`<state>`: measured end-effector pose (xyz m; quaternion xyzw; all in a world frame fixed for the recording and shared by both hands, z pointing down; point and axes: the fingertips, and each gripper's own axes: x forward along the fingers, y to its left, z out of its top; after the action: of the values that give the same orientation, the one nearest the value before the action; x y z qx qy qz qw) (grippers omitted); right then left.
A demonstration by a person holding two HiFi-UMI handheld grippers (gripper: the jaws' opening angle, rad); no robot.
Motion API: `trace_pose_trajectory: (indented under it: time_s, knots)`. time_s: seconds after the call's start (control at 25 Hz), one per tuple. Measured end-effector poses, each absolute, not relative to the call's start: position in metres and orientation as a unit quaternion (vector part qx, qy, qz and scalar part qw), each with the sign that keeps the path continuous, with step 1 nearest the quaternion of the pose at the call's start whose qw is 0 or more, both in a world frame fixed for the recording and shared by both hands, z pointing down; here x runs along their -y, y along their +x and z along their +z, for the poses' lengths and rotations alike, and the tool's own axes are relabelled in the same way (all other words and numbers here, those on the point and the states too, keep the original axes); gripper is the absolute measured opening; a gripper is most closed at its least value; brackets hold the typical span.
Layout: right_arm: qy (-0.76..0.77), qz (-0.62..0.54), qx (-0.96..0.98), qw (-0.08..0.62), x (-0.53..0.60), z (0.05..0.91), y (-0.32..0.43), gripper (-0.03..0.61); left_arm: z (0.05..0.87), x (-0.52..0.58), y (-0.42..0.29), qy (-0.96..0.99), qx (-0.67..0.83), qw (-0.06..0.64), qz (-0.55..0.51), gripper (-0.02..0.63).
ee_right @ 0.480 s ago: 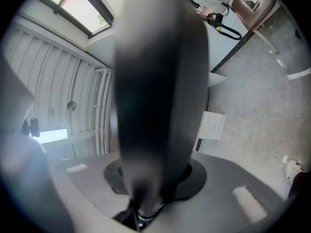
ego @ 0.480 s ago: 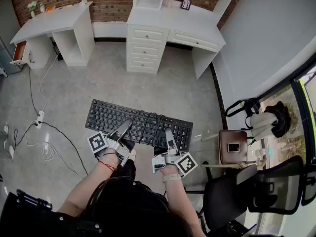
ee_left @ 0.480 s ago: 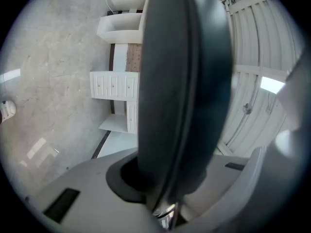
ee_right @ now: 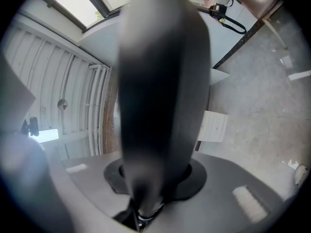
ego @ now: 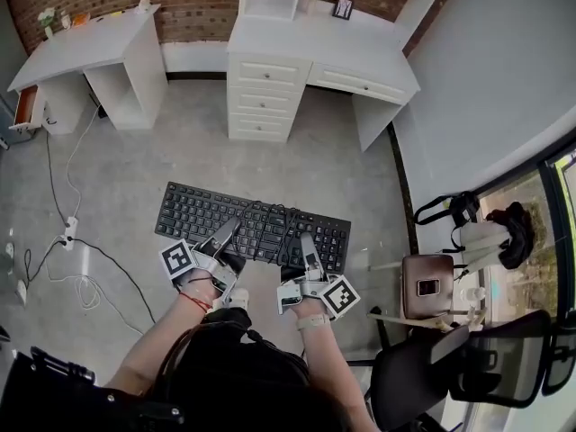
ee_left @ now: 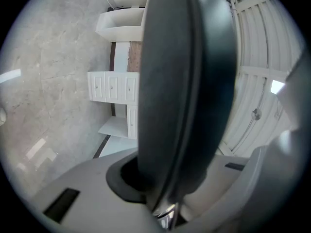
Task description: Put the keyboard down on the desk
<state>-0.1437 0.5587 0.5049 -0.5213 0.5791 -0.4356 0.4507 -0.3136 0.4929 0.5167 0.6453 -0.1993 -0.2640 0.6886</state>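
Note:
A black keyboard (ego: 243, 223) hangs level in the air over the grey floor, its cable (ego: 274, 216) bunched on top of the keys. My left gripper (ego: 229, 234) is shut on its near edge left of the middle. On the same edge, toward the right, my right gripper (ego: 307, 246) is shut too. In the left gripper view the keyboard (ee_left: 184, 81) stands edge-on between the jaws of the left gripper (ee_left: 163, 193). The right gripper view shows the keyboard (ee_right: 160, 76) as a dark blur clamped in the right gripper (ee_right: 146, 193). Ahead stands a white desk with drawers (ego: 315, 57).
A second white desk (ego: 85, 48) stands at the far left before the brick wall. A power strip and loose cables (ego: 68, 232) lie on the floor at the left. At the right are a stool with a phone (ego: 427, 286) and a black office chair (ego: 468, 358).
The head view has shifted slightly, so the desks and chair sit a little differently. The keyboard and both grippers keep the same hold and place.

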Motion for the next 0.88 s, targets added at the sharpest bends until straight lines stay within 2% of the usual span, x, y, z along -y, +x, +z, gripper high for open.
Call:
trace_pose_trajectory:
  time_s: [0.52,0.88]
  knots:
    - [-0.522,-0.432,-0.57,0.465,-0.49,0.515,-0.125,0.08,0.52,-0.42,-0.293,0.679,0.195,0.667,-0.237,0.071]
    - [-0.51,-0.449,-0.563,0.47,-0.45,0.527,-0.102,0.08,0.53,-0.385,-0.271,0.666,0.21,0.675,-0.237,0.069]
